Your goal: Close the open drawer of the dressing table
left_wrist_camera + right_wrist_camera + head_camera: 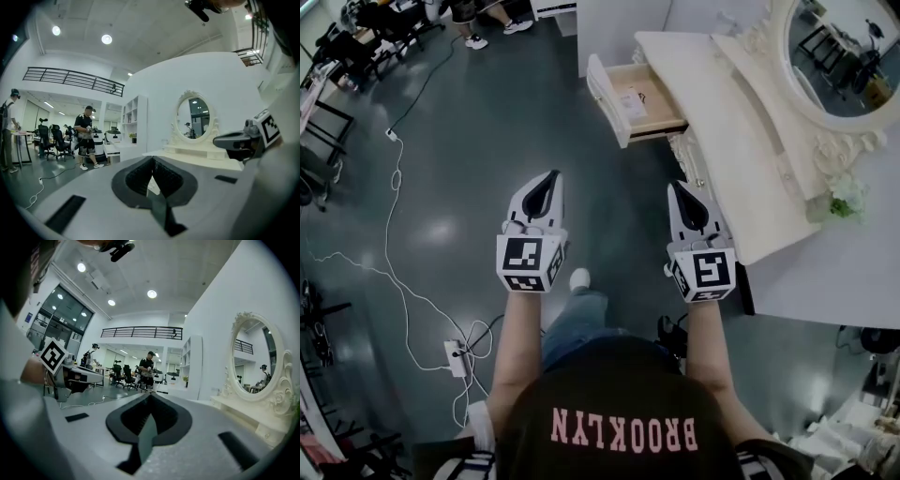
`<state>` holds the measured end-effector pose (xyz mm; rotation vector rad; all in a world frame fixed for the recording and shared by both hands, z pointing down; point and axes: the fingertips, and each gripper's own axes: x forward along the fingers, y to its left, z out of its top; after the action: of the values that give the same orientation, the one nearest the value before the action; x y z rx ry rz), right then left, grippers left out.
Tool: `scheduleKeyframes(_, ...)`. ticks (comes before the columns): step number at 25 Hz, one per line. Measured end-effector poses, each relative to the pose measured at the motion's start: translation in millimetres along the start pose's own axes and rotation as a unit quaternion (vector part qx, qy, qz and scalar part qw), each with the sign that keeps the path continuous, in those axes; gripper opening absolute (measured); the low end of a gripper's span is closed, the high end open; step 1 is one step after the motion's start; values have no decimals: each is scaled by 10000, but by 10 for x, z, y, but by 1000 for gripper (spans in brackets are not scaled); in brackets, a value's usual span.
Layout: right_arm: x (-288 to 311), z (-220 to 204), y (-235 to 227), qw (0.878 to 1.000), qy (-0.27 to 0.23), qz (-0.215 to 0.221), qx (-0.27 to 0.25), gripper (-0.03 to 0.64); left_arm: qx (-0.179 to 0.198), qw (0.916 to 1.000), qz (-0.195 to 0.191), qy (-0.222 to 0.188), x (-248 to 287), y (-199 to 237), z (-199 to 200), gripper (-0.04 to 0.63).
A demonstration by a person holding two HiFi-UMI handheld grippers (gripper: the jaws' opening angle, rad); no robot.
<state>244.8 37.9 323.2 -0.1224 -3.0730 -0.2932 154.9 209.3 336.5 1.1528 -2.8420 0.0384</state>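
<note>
The cream dressing table (727,131) stands at the upper right of the head view, with an oval mirror (848,56) at its back. Its drawer (607,96) is pulled out to the left, and a white packet (633,105) lies inside. Both grippers hang level over the grey floor, short of the drawer and apart from it. My left gripper (553,176) is shut and holds nothing; its jaws meet at the tip (152,159). My right gripper (677,186) is beside the table's front edge, also shut and empty (150,394).
A white cable (394,272) runs over the floor to a power strip (455,356) at the left. Office chairs (356,37) and a person's feet (476,41) are at the far left. A small plant (844,202) stands on the table top. A person (86,136) stands in the background.
</note>
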Motion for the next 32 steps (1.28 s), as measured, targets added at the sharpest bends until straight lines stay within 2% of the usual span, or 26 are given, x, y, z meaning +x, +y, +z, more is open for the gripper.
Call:
scheduleKeyframes(5, 619, 79, -49, 9995, 32, -251, 174, -3, -12, 9997, -216, 71, 446, 480, 50, 5)
scheduleKeyframes(10, 975, 95, -64, 9985, 40, -453, 314, -3, -1, 9989, -469, 67, 753, 727, 66, 5)
scheduleKeyframes(19, 1259, 22, -110, 9975, 209, -571, 365, -3, -123, 9982, -558, 181, 989, 982, -50, 5)
scheduleKeyframes(28, 1604, -129, -304, 9961, 289, -682, 476, -3, -64, 9964, -728, 423, 1408, 1092, -196, 5)
scheduleKeyframes(32, 1798, -310, -523, 9941, 418, -786, 614, -3, -284, 9946, -871, 487, 1755, 1110, -252, 5)
